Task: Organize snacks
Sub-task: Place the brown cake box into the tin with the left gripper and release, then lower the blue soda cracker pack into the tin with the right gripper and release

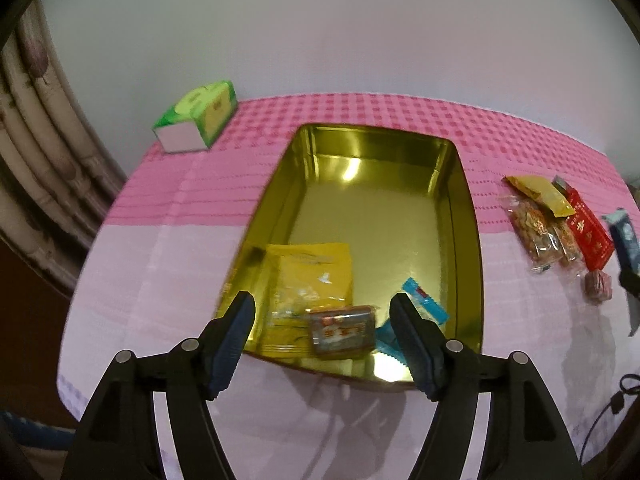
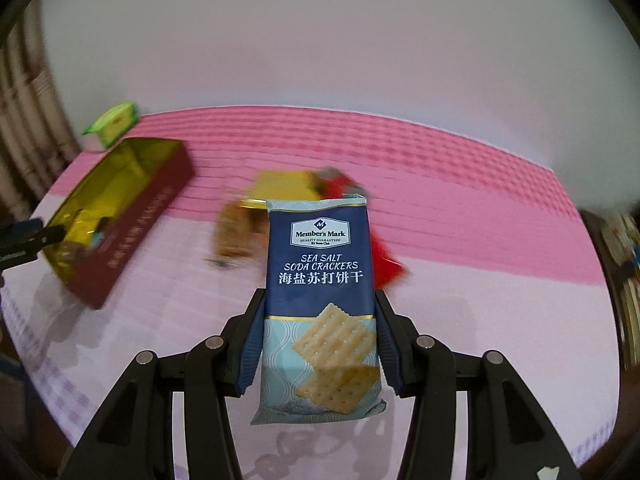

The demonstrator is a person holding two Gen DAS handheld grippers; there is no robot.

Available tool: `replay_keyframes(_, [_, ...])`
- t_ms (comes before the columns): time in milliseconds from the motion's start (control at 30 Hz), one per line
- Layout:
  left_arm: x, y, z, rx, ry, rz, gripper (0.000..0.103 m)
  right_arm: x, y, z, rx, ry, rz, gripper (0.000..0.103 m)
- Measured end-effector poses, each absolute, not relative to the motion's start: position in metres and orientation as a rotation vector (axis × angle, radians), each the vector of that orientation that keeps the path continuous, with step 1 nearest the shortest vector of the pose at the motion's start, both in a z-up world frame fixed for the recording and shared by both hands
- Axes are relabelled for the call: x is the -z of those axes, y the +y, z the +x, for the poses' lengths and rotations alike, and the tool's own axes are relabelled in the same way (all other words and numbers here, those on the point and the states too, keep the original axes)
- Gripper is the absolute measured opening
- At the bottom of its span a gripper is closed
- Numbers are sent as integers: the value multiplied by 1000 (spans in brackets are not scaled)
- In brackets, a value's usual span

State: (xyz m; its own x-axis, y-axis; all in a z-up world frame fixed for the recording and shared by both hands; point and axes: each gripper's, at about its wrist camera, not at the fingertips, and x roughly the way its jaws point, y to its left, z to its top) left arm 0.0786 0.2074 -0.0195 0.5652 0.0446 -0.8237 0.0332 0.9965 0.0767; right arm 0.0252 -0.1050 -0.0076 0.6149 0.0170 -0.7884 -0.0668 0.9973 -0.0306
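Observation:
A gold-lined tin [image 1: 468, 208] with dark red outer walls [image 2: 140, 216] stands on the pink cloth. In its near end lie a yellow packet [image 1: 310, 276], a small brown-red packet [image 1: 342, 330] and blue wrappers [image 1: 424, 300]. My left gripper [image 1: 324, 304] hovers open above them, nothing between its fingers. My right gripper [image 2: 320, 294] is shut on a blue pack of sea salt soda crackers [image 2: 320, 280], held upright above the table. Behind it lies a blurred pile of loose snacks [image 2: 280, 184]. In the left wrist view they are a yellow sachet [image 1: 540, 194], peanut bars [image 1: 536, 232] and a red packet [image 1: 588, 232].
A green tissue box [image 1: 200, 114] sits at the table's far left corner. A small pinkish cube [image 1: 598, 284] lies near the loose snacks. A curtain hangs at the left, a dark cable [image 1: 616, 404] at the right edge. White wall behind the table.

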Motion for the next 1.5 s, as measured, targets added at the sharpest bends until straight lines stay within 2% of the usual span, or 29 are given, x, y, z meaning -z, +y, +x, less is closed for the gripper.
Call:
replay_keyframes(567, [18, 271, 49, -145, 992, 47, 72, 10, 67, 61, -361, 891, -213, 46])
replay_keyframes(1500, [17, 292, 52, -190, 999, -12, 74, 36, 135, 83, -436, 942, -316, 46])
